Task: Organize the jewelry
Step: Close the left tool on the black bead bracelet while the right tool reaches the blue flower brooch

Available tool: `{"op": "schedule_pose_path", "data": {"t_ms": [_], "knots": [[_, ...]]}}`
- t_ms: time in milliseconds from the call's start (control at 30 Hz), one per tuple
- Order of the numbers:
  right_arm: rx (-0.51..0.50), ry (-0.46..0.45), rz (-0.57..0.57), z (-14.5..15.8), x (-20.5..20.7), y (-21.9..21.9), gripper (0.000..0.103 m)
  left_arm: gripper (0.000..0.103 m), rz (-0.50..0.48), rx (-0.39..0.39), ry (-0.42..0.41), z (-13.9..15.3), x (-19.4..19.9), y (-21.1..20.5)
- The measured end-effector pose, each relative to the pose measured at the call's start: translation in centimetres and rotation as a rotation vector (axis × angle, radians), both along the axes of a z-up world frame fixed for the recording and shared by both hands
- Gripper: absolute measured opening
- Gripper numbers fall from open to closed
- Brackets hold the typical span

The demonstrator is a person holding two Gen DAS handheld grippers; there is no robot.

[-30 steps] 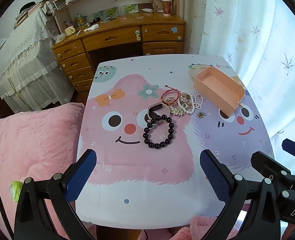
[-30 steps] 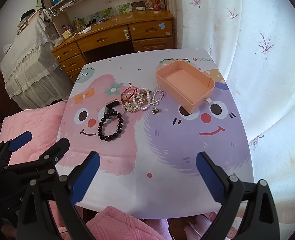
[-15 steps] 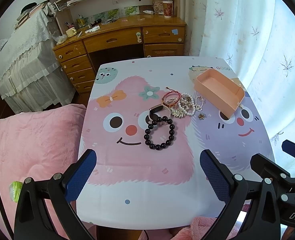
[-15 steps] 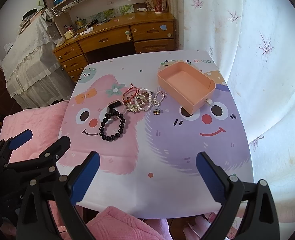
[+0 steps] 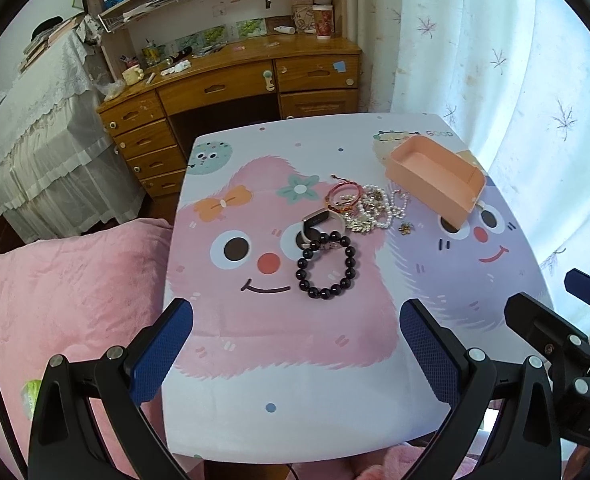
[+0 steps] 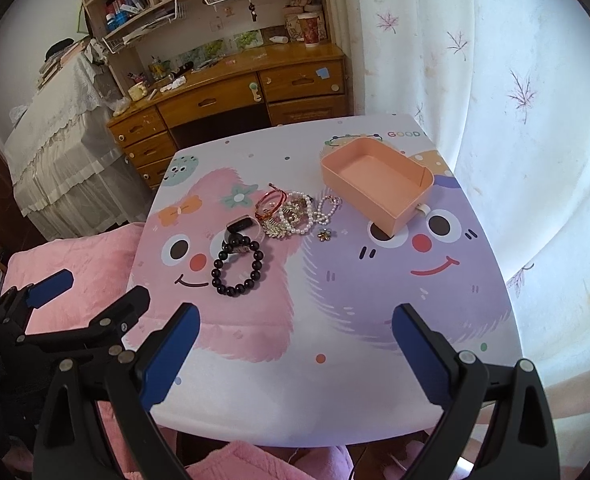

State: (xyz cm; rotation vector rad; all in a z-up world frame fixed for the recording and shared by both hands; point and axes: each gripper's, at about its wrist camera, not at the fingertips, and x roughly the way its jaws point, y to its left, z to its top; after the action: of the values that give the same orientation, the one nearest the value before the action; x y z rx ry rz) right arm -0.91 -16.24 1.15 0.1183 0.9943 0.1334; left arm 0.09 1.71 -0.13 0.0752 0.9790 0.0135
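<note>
A pile of jewelry lies mid-table: a black bead bracelet (image 5: pixel 327 266) (image 6: pixel 237 268), a watch-like band (image 5: pixel 321 222) (image 6: pixel 241 228), red cord bracelets (image 5: pixel 343 196) (image 6: pixel 271 204), pearl strands (image 5: pixel 379 210) (image 6: pixel 307 214) and a small flower charm (image 5: pixel 405 228) (image 6: pixel 325 235). An empty peach box (image 5: pixel 435 180) (image 6: pixel 375 184) stands to the right of the pile. My left gripper (image 5: pixel 295 352) is open and empty above the near table edge. My right gripper (image 6: pixel 295 354) is open and empty beside it, well short of the jewelry.
The table (image 5: pixel 279 380) has a cartoon-print cover. A pink blanket (image 5: pixel 63 280) lies to its left. A wooden desk with drawers (image 5: pixel 231 84) stands behind, a white curtain (image 5: pixel 495 80) at the right, a lace-covered piece of furniture (image 5: pixel 35 132) at far left.
Both grippers have risen or tilted slightly, so the table and jewelry sit a little lower in view. Nothing on the table has moved. Both stay open.
</note>
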Motion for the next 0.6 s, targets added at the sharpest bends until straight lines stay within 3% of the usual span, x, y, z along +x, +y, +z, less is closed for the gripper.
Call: {"op": "schedule_pose_path", "data": {"t_ms": [167,367,600], "knots": [[-0.101,0.005,-0.001,-1.6,-1.0,1.2,0.098,0.102,-0.073,-0.063,0.086,-2.1,0.8,1.0],[-0.291,-0.048,0.155,-5.0,-2.3,3.3,0.098,0.102,-0.115,-0.137,0.202,-6.0,2.3,1.9],[-0.237,-0.054,0.201,-8.5,-0.1,3.4,0.097,0.102,-0.087,-0.112,0.207,-10.7,5.2,2.6]]}}
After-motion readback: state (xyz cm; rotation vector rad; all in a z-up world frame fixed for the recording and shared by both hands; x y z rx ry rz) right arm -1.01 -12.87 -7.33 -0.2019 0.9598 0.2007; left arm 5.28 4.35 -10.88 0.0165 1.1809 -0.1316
